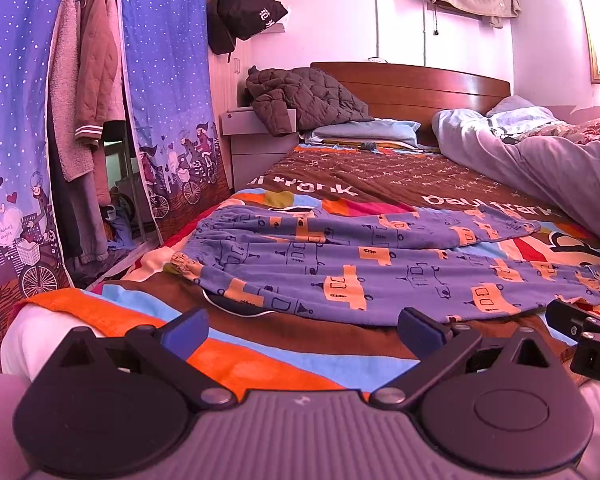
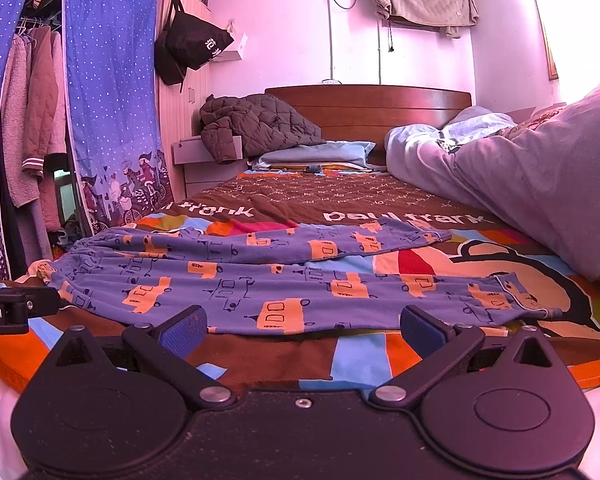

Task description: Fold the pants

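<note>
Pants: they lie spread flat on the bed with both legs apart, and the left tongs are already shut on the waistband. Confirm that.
Not quite. The pants do lie spread flat on the bed with both legs apart, but the left tongs are open and short of the cloth, gripping nothing. The left wrist view shows the fingers wide apart, with the waistband beyond them.

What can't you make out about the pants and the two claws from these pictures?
- Pants: far leg's underside, both views; the fabric lies flat on the bedspread.
- Near leg's cuff, left wrist view: the right claw covers part of it.
- Right claw, left wrist view: cut off by the right edge.
- Left claw, right wrist view: cut off by the left edge, fingertips unseen.
- Waistband's inner print: too small.
</note>
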Motion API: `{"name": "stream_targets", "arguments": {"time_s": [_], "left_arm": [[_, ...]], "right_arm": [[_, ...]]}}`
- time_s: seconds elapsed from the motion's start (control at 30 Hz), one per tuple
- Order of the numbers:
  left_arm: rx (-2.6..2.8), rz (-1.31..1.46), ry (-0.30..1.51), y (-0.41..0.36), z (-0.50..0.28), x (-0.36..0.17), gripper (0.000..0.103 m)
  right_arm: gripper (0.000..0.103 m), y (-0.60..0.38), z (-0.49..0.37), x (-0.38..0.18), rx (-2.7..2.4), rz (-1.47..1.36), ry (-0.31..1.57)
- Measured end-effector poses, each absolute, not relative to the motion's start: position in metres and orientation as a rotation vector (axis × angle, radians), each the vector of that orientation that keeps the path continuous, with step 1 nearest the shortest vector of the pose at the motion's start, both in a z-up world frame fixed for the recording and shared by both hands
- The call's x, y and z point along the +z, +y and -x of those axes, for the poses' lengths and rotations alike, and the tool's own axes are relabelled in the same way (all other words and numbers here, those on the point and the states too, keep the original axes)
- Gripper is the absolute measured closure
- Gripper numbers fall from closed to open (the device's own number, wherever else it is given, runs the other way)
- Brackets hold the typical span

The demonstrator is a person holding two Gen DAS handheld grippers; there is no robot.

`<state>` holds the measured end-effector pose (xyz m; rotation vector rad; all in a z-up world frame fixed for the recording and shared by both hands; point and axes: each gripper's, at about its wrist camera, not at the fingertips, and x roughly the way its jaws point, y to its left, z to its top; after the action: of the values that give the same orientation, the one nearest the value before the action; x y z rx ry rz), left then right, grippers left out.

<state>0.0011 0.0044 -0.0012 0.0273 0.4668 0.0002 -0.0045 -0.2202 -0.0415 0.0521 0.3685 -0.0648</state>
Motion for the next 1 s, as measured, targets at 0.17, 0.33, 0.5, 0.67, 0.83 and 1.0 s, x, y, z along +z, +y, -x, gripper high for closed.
{"name": "stream_targets", "arguments": {"time_s": [0.17,0.33,0.5,0.67,0.83,1.0], "left_arm": [[0.000,-0.026,0.468,0.004,-0.001,-0.001,0.000],[0.001,-0.026,0.468,0.005,-0.001,-0.001,0.000],[0.003,-0.026,0.468,0.005,-0.001,-0.002,0.000],[0.002,-0.013,0.473,0.004,-0.001,-0.004,0.000],[-0.012,-0.010,0.475,0.005,-0.001,-0.005,0.000],[-0.026,0.044,0.490,0.016,-0.008,0.002,0.000]], "right_arm": [[0.001,-0.221,0.004,-0.042,-0.067,-0.053,0.369],[0.001,-0.221,0.004,-0.042,-0.066,-0.053,0.369],[0.001,-0.222,0.004,-0.043,-0.072,-0.055,0.369],[0.001,-0.224,0.006,-0.045,-0.079,-0.056,0.368],[0.001,-0.224,0.006,-0.045,-0.096,-0.053,0.358],[0.001,-0.225,0.006,-0.041,-0.114,-0.061,0.370]]}}
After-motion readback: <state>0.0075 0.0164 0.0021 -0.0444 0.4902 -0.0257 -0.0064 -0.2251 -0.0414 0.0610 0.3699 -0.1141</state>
